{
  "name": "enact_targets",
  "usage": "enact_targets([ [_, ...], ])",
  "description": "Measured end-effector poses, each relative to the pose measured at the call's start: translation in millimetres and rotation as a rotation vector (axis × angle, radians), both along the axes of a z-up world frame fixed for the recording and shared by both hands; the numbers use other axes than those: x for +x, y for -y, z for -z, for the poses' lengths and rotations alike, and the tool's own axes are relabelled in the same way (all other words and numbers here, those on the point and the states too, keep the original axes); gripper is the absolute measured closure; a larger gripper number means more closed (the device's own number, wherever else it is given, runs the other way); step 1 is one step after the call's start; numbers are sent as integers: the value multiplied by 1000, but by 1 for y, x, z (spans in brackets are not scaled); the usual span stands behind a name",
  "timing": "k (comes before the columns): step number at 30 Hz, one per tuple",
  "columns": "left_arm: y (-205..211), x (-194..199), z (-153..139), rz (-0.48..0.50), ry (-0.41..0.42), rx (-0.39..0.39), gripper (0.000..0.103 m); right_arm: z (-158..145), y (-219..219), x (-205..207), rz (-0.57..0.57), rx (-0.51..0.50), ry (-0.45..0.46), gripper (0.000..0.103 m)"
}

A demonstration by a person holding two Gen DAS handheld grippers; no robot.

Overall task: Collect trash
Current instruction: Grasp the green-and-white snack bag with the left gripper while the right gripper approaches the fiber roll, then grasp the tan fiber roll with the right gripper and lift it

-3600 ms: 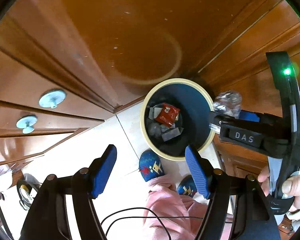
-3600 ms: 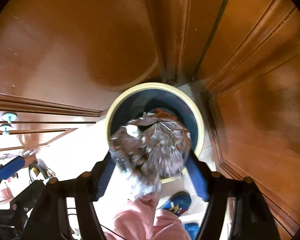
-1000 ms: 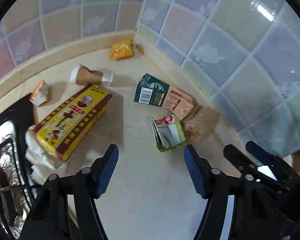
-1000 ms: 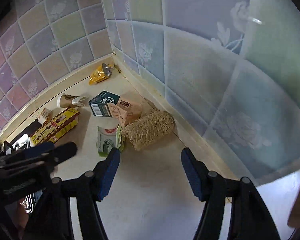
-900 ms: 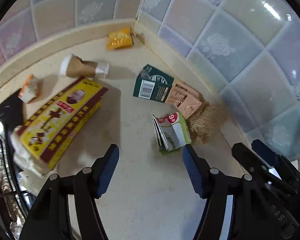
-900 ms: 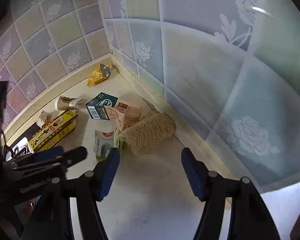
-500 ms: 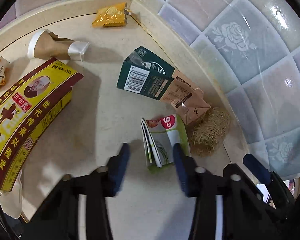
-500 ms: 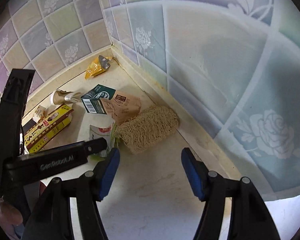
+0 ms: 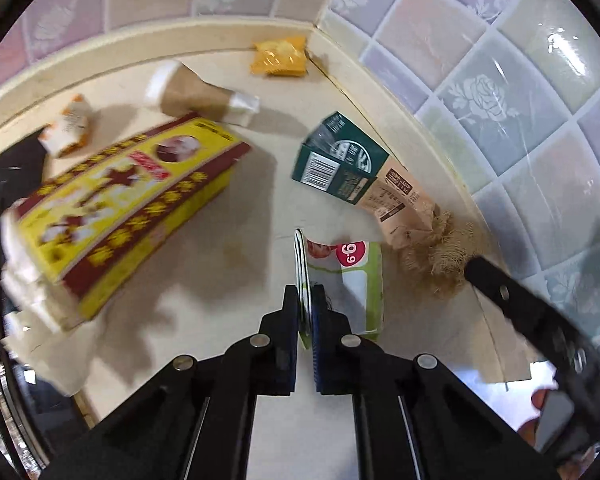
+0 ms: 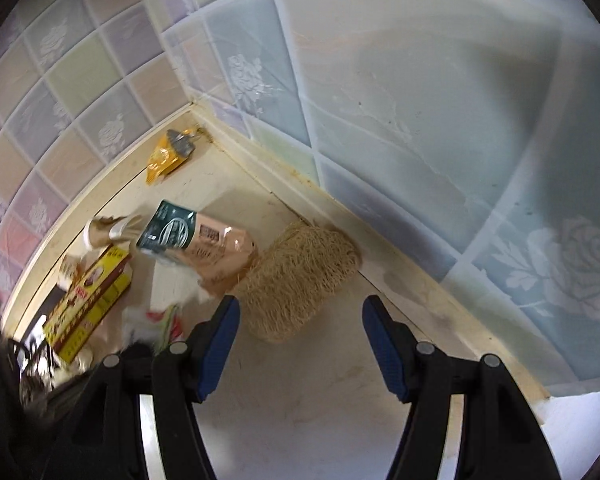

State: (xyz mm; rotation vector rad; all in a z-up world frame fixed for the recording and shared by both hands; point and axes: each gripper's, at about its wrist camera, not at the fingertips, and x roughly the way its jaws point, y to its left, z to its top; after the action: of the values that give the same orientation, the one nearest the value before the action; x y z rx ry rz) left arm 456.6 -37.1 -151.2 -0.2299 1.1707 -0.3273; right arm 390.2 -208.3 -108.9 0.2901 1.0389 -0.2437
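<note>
Left gripper [image 9: 306, 300]: we have its jaws clamped on the near edge of the green-and-white carton [image 9: 342, 280].
Carton axis: runs straight ahead from our fingertips.
Right gripper [image 10: 296, 320]: jaws apart, empty; loofah scrubber [image 10: 300, 280] just ahead between them.

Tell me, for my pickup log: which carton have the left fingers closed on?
The green-and-white carton, its edge pinched by the left fingers; the dark-green carton and yellow box lie untouched.
</note>
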Motion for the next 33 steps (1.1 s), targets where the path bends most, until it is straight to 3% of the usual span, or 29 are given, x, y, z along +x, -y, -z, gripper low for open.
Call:
enact_targets([
  [8, -23, -15, -31, 3, 70, 54, 99, 9, -9, 18, 58, 4, -1, 39],
  [16, -37, -33, -39, 3, 82, 81, 99, 21, -8, 31, 81, 40, -7, 39],
  [18, -40, -36, -39, -3, 80, 81, 99, 21, -7, 30, 72, 60, 13, 52],
  [20, -42, -37, -39, -10, 81, 79, 99, 20, -9, 28, 53, 54, 25, 56],
  [26, -50, -55, -51, -17, 96, 74, 99, 8, -21, 5, -37, 20, 47, 61],
  [33, -63, -97, -72, -17, 118, 67, 99, -14, -34, -53, -138, 66, 66, 62],
])
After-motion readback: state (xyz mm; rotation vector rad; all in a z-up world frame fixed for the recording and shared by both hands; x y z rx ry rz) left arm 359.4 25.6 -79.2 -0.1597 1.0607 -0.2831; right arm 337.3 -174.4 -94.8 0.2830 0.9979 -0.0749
